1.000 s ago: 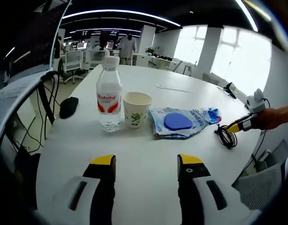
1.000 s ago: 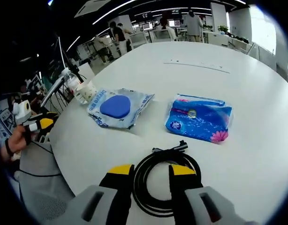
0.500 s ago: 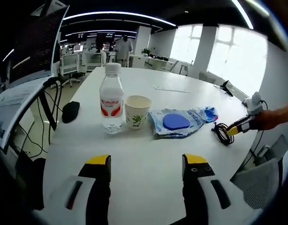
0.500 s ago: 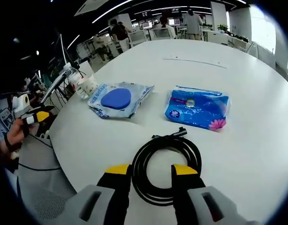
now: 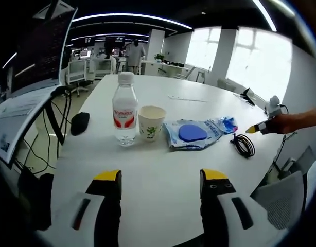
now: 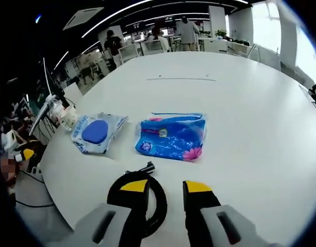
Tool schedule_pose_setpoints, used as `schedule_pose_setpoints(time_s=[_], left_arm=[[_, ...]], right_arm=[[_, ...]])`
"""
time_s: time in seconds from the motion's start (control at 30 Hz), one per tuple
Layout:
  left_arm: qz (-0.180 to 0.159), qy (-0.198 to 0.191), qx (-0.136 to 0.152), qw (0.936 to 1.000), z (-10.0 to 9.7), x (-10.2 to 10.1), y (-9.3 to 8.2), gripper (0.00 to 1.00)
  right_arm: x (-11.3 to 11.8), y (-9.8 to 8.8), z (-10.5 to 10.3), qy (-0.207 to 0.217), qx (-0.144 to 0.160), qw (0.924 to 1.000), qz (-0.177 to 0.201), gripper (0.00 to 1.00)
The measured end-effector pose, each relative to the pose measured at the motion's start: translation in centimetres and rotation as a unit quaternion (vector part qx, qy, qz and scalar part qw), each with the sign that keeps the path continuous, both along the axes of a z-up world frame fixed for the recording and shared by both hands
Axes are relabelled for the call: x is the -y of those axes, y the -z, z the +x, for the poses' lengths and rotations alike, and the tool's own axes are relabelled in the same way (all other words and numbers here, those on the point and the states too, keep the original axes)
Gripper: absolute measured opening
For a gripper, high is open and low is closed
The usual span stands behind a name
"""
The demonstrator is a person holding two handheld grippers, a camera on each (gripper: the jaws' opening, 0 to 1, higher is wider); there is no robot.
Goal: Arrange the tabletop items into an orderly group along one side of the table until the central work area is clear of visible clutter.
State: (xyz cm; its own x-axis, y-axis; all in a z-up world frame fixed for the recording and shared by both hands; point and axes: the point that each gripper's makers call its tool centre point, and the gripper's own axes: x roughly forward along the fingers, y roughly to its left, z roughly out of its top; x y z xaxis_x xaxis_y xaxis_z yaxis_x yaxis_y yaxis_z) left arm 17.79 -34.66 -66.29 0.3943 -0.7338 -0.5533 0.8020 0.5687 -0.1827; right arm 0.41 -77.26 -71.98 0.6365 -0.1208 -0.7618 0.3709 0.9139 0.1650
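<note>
The items sit in a row near the counter (image 5: pixel 163 170) edge: water bottle (image 5: pixel 124 116), paper cup (image 5: pixel 151 123), wipes pack (image 5: pixel 193 134), coiled black cable (image 6: pixel 147 198), with the blue tissue pack (image 6: pixel 171 136) farther in. Both the left tongs (image 5: pixel 160 177) and the right tongs (image 6: pixel 165 186) are released, grasping nothing. The cable lies under the right tongs' left tip and could snag and drag. A careless sweep could topple the tall bottle or the light cup.

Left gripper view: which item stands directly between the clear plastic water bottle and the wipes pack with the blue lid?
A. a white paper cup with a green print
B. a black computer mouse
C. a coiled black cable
A: the white paper cup with a green print stands right beside the clear plastic water bottle, with the wipes pack with the blue lid on its other side.
</note>
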Motion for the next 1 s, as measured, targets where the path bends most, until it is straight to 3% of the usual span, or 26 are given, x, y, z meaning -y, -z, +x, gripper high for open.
schedule_pose_setpoints(time_s=[0.3, 0.5, 0.77, 0.9, 1.0], left_arm=[[-0.005, -0.014, 0.0, 0.9999, 0.5, -0.6, -0.8, 0.61], [0.002, -0.018, 0.002, 0.9998, 0.3, -0.8, -1.2, 0.61], [0.004, -0.017, 0.008, 0.9998, 0.3, -1.1, -1.8, 0.63], [0.005, -0.011, 0.01, 0.9999, 0.1, -1.2, -2.3, 0.64], [0.007, -0.007, 0.01, 0.9999, 0.2, -1.4, -2.5, 0.64]], right_arm=[[4.5, 1.7, 2.0, 0.049, -0.007, 0.9987, 0.014, 0.25], [4.5, 1.7, 2.5, 0.067, -0.005, 0.9974, 0.025, 0.24], [5.2, 3.2, 3.8, 0.062, -0.009, 0.9977, 0.026, 0.2], [5.3, 3.2, 3.7, 0.064, -0.013, 0.9976, 0.024, 0.15], [5.3, 3.5, 3.7, 0.06, -0.015, 0.9979, 0.019, 0.05]])
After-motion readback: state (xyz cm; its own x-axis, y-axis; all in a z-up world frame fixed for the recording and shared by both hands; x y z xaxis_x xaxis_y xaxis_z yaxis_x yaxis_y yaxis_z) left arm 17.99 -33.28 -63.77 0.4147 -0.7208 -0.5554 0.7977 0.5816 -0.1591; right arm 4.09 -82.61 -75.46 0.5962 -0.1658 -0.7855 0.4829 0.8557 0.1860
